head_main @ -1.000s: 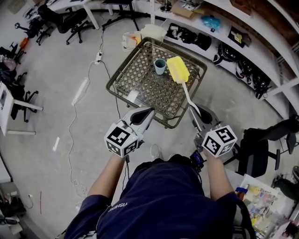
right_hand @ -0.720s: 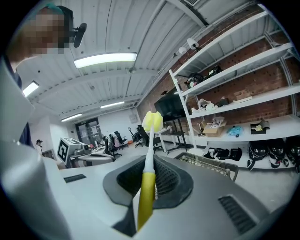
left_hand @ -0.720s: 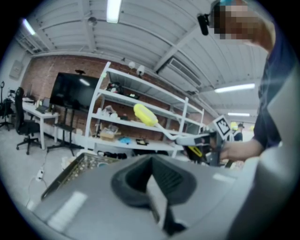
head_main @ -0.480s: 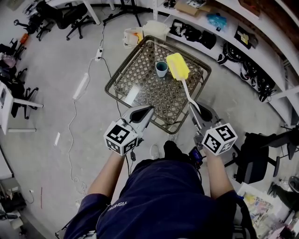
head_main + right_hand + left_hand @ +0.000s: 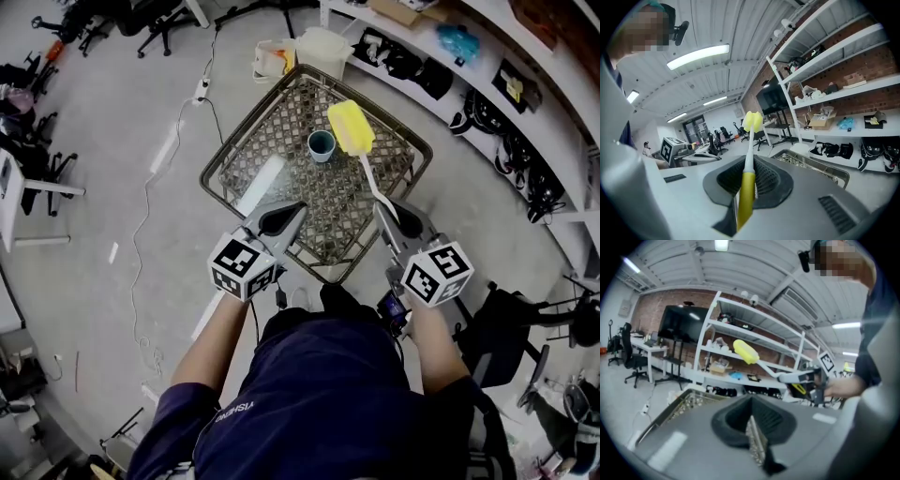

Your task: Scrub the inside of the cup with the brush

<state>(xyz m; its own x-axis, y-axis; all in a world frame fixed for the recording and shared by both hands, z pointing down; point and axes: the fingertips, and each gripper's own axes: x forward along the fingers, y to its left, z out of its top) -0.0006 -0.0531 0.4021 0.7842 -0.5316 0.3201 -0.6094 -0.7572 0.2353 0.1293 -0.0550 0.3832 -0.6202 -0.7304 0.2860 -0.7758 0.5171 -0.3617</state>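
Observation:
A small teal cup [image 5: 322,145] stands upright on the square woven-top table [image 5: 246,159]. My right gripper [image 5: 389,217] is shut on the white and yellow handle of a brush [image 5: 351,127]. The brush's yellow head hangs over the table just right of the cup. In the right gripper view the brush [image 5: 749,159] runs straight out from between the jaws. My left gripper [image 5: 281,218] is shut and holds nothing, at the table's near edge. From the left gripper view the brush [image 5: 746,351] and the right gripper [image 5: 806,378] show ahead to the right.
White shelves [image 5: 487,84] with bags and boxes run along the right. Office chairs [image 5: 159,19] stand at the far left. A power strip and cable [image 5: 150,206] lie on the floor to the left. A pale bin [image 5: 323,45] sits just beyond the table.
The table has drawn nearer in the head view. Both grippers now reach its near edge, and the brush head has shifted slightly toward the cup.

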